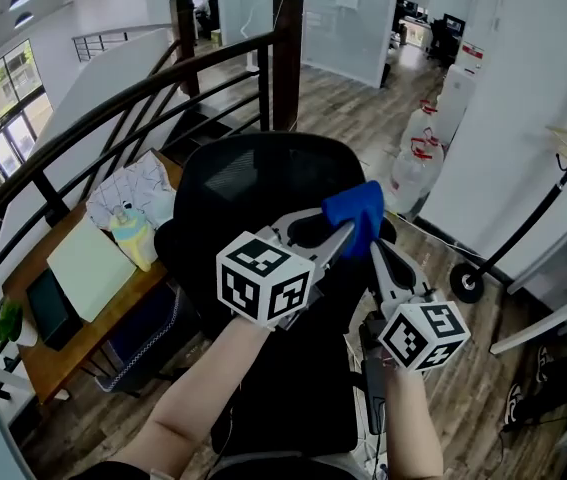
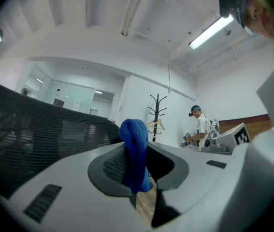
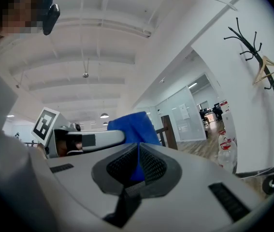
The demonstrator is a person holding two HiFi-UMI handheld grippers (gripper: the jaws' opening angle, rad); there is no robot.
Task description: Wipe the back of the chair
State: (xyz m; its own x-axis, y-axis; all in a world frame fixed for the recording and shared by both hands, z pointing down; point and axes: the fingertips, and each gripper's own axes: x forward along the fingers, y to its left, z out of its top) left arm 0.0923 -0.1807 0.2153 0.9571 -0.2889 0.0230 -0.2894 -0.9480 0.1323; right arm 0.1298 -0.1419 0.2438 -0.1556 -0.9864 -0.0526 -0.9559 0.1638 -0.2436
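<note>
The black mesh chair back [image 1: 253, 178] stands right in front of me, seen from above. A blue cloth [image 1: 357, 214] is bunched above its right side. My left gripper [image 1: 346, 234] is shut on the cloth from the left, and my right gripper [image 1: 373, 252] is shut on the same cloth from below right. In the left gripper view the cloth [image 2: 135, 153] stands pinched between the pads, with the chair mesh [image 2: 30, 129] at the left. The right gripper view shows the cloth [image 3: 133, 129] squeezed in a thin gap, with the left gripper's jaw beside it.
A wooden desk [image 1: 63, 353] with papers and a notebook stands to the left, below a curved dark railing [image 1: 113, 108]. Water bottles [image 1: 418, 158] and a coat rack base [image 1: 466, 283] are on the wood floor to the right. A person [image 2: 202, 127] stands far off.
</note>
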